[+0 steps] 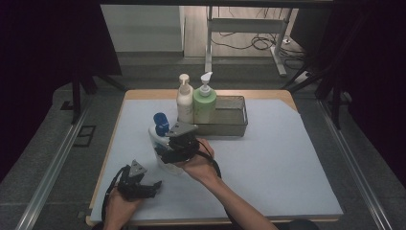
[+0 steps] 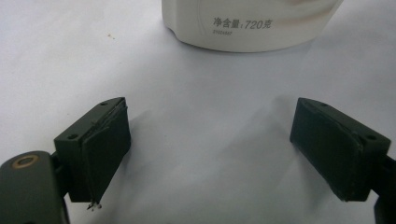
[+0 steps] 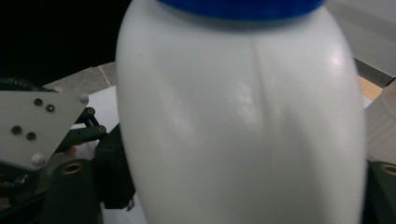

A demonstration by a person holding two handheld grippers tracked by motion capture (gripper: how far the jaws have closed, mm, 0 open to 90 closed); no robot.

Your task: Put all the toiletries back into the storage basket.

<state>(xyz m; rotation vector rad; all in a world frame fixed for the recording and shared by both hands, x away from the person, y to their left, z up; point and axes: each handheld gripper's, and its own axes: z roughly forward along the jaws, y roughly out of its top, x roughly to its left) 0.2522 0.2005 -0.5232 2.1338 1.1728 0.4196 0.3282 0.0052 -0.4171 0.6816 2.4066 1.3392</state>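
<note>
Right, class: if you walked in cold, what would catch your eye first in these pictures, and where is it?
First, the white bottle with a blue cap, standing left of centre on the pale mat, with the right tongs around its body. Behind it, a cream pump bottle and a green one stand at the left end of a metal tray. The left tongs rest wide open near the mat's front left corner.

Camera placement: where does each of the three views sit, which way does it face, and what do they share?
High view: above the near table edge, looking forward and down; both forearms, left claw, right claw.
Left gripper view: on the left claw, looking low across the table; open jaws.
Right gripper view: on the right claw, pressed close.
All three show the white blue-capped plastic bottle.
</note>
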